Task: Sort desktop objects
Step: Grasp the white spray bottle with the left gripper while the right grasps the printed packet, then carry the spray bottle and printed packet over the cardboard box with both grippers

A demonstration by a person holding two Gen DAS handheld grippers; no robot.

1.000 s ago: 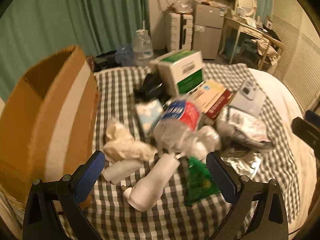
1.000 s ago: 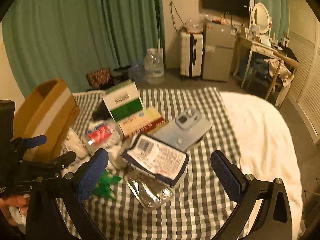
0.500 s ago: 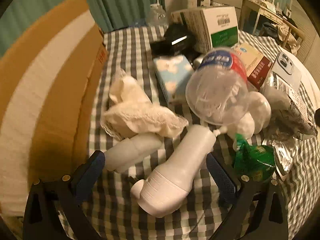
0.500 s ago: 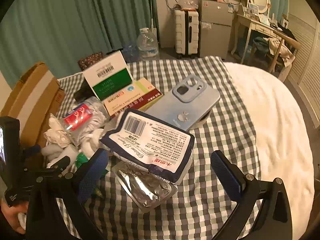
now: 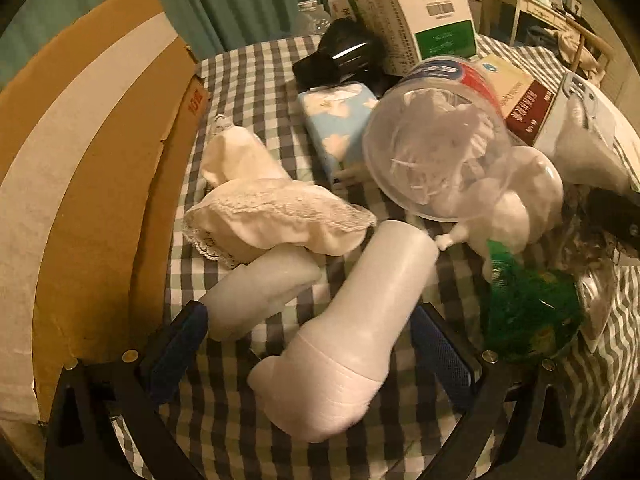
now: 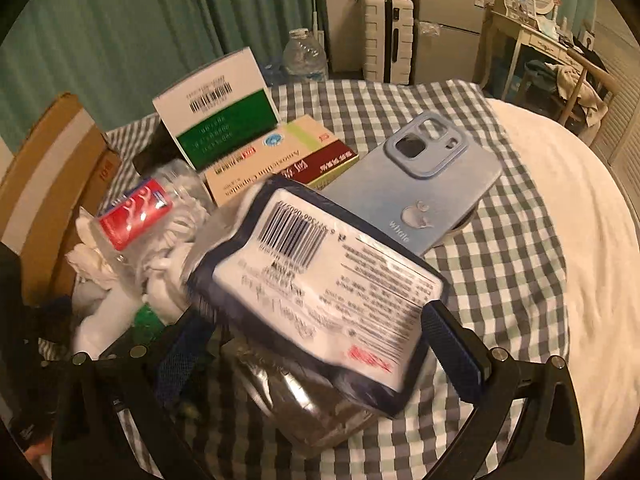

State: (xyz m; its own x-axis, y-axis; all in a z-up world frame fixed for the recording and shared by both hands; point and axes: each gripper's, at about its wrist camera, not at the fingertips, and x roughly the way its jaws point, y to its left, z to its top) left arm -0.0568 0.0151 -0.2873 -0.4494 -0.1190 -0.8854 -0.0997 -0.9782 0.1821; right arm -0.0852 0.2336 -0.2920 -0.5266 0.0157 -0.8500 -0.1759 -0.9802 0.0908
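A heap of objects lies on a checked cloth [image 5: 248,80]. My left gripper [image 5: 310,344] is open, its blue pads either side of a white squeeze bottle [image 5: 352,332] lying on the cloth; a smaller white bottle [image 5: 260,292] lies beside the left pad. Behind are a lace cloth [image 5: 272,212], a clear plastic bottle [image 5: 432,144] and a green wrapper [image 5: 528,316]. My right gripper [image 6: 320,344] is open around a navy-edged white pouch with a barcode [image 6: 320,284], which rests on a silver foil pack [image 6: 304,404].
A cardboard box [image 5: 88,184] stands open at the left. A green-and-white carton [image 6: 220,112], flat medicine boxes [image 6: 280,160], a blue phone case [image 6: 416,184], a blue tissue pack [image 5: 340,120] and a black object [image 5: 340,60] crowd the cloth. White bedding [image 6: 560,208] lies right.
Both grippers have moved forward and down into the pile. The white bottle now sits between the left pads, and the pouch between the right pads.
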